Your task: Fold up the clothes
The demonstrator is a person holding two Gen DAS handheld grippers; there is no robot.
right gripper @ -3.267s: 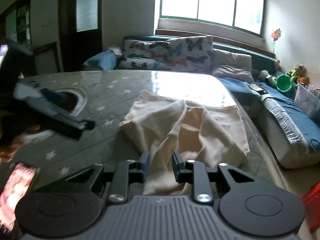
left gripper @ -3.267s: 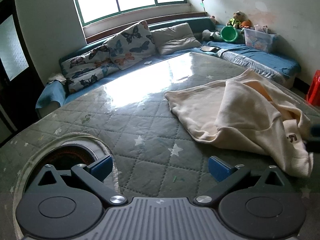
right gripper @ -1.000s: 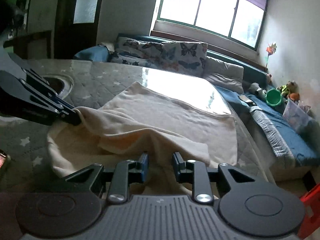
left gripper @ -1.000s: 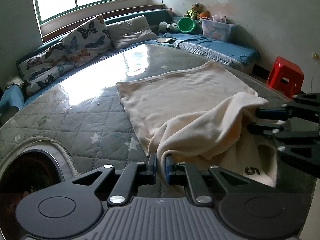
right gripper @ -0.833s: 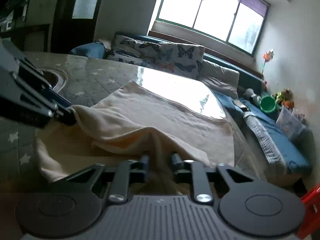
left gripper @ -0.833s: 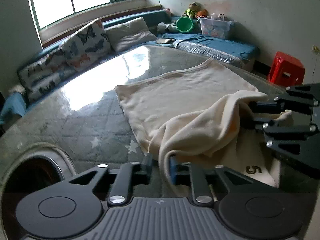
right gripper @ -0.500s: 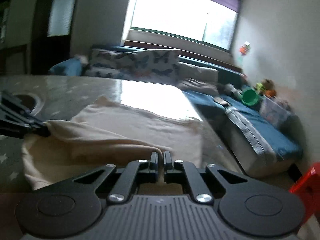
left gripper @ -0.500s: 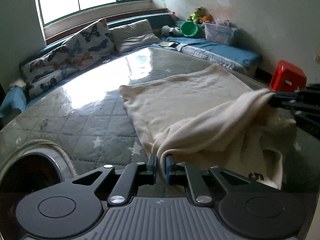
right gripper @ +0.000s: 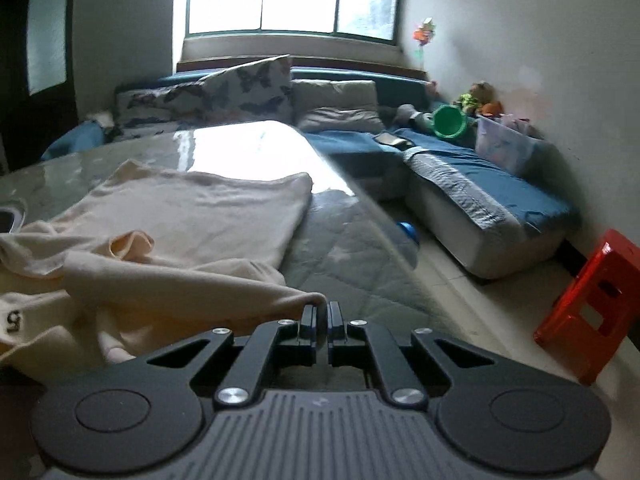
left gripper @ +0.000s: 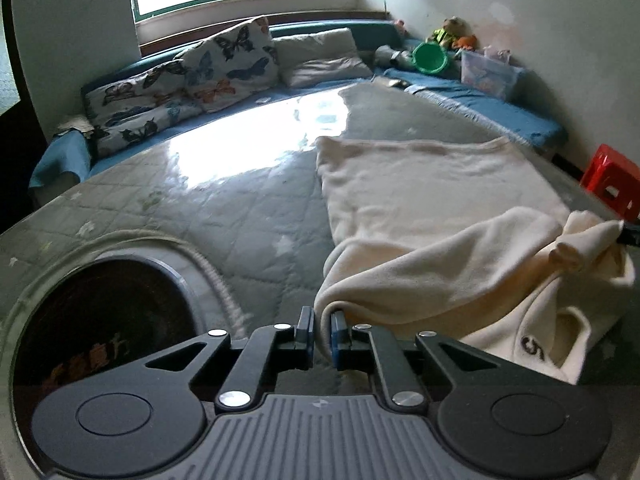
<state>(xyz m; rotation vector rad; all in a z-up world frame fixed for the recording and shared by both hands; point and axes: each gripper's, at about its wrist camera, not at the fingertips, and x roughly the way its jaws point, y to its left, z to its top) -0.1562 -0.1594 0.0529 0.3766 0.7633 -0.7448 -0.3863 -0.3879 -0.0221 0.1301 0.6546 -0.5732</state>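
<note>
The cream fleece garment (left gripper: 432, 184) is held at two edge points: the left gripper (left gripper: 322, 330) and the right gripper (right gripper: 322, 320) each have their fingers nearly closed on a pinch of fabric. Both holds should be kept level and evenly tensioned. The far half lies flat on the quilted grey tabletop (left gripper: 224, 208); the near half is bunched, with a "5" mark showing.

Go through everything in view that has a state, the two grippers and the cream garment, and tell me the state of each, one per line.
Left gripper: shut on a fold of the cream garment.
Right gripper: shut on another edge of the garment.
Cream garment: far half flat on the quilted table, near half lifted and bunched, not yet folded.
</note>
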